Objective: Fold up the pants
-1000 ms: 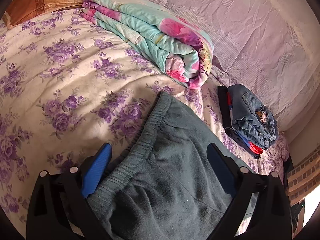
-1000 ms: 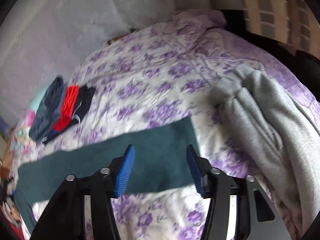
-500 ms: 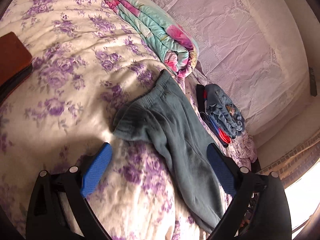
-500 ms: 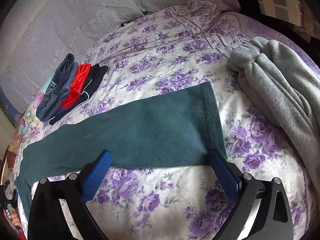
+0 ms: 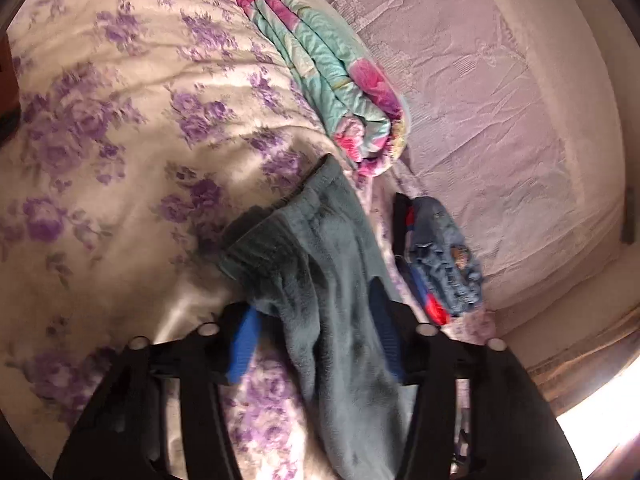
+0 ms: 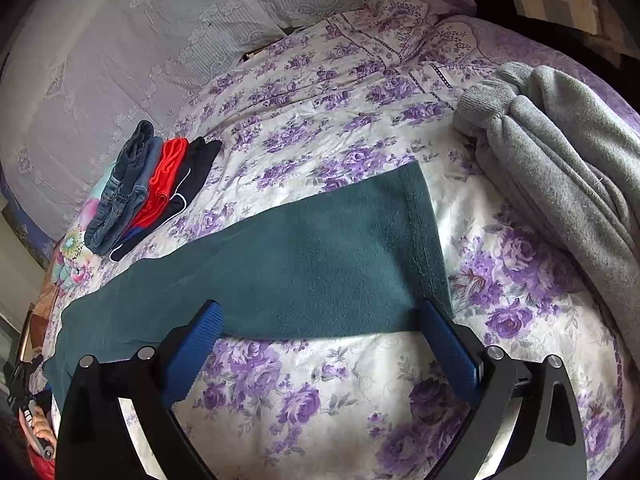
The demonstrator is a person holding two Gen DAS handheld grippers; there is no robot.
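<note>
teal pants [image 6: 304, 264] laid lengthwise across the floral bed [image 6: 360, 420], waistband end bunched near the folded quilt [image 5: 340, 92]. left tool [image 5: 316, 340] partly closed around the waist fabric, grip unclear; right tool [image 6: 320, 344] spread wide at the hem, gripping nothing. risk: thick fleece slipping free, leaving a crooked fold.

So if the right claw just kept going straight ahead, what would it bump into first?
Most likely the teal pants: the open right claw points at the leg near its hem, lying flat on the flowered bedspread. Depth is hard to judge.
</note>
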